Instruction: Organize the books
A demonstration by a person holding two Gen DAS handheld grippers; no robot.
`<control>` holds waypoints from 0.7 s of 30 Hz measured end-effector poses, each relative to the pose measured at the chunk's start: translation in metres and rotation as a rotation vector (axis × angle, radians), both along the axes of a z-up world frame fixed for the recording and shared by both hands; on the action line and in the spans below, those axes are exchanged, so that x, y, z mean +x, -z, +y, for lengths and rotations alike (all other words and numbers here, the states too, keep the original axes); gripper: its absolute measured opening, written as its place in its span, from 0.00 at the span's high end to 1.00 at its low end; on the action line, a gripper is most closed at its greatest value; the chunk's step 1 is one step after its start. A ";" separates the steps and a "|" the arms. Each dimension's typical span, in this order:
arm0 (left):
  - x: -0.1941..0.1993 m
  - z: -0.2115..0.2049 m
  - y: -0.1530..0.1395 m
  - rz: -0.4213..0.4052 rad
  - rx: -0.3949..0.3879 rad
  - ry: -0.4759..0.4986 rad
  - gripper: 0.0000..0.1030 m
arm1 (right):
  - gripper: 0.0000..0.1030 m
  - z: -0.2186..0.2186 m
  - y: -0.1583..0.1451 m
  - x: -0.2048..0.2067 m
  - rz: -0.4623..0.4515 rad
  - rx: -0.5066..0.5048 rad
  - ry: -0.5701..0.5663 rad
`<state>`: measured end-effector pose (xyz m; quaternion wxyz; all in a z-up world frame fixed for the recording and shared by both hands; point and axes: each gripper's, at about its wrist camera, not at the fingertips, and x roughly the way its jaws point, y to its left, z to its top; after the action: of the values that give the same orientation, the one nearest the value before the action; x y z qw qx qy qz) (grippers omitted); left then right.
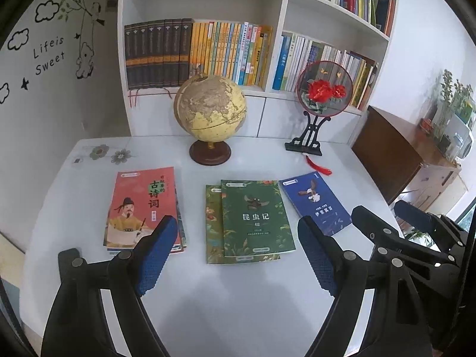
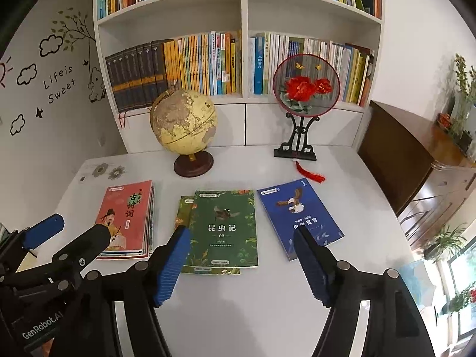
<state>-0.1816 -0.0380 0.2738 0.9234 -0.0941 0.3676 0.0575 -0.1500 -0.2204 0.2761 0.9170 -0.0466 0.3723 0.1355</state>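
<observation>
Three lots of books lie on the white table point(image 1: 238, 303). A red stack point(image 1: 142, 205) is at the left. Two green books point(image 1: 255, 217) lie overlapped in the middle. A single blue book point(image 1: 315, 202) is at the right. My left gripper point(image 1: 238, 224) hovers open above the near table, with nothing between its blue pads. My right gripper point(image 2: 241, 232) is also open and holds nothing; it hangs in front of the green books point(image 2: 224, 226) and the blue book point(image 2: 297, 214). The red stack point(image 2: 126, 217) lies to its left. Each gripper shows at the edge of the other's view.
A globe point(image 1: 209, 113) and a round flower fan on a black stand point(image 1: 324, 89) stand at the back of the table. Behind them a white bookshelf point(image 1: 276, 6) is full of upright books. A brown wooden cabinet point(image 1: 386, 154) stands to the right of the table.
</observation>
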 end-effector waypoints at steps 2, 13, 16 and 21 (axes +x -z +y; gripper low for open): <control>0.002 -0.001 0.000 0.001 -0.003 0.000 0.21 | 0.32 -0.001 0.000 0.002 0.001 -0.003 -0.001; 0.011 -0.003 0.003 0.013 0.002 -0.014 0.21 | 0.32 -0.003 0.005 0.019 0.029 0.016 -0.020; 0.014 -0.002 0.004 0.015 0.005 -0.019 0.21 | 0.32 -0.002 0.007 0.024 0.033 0.016 -0.024; 0.020 0.000 0.007 0.021 0.009 -0.025 0.21 | 0.32 0.001 0.009 0.032 0.041 0.018 -0.032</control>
<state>-0.1612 -0.0381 0.2668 0.9191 -0.0941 0.3759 0.0716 -0.1182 -0.2198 0.2669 0.9072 -0.0417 0.3891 0.1545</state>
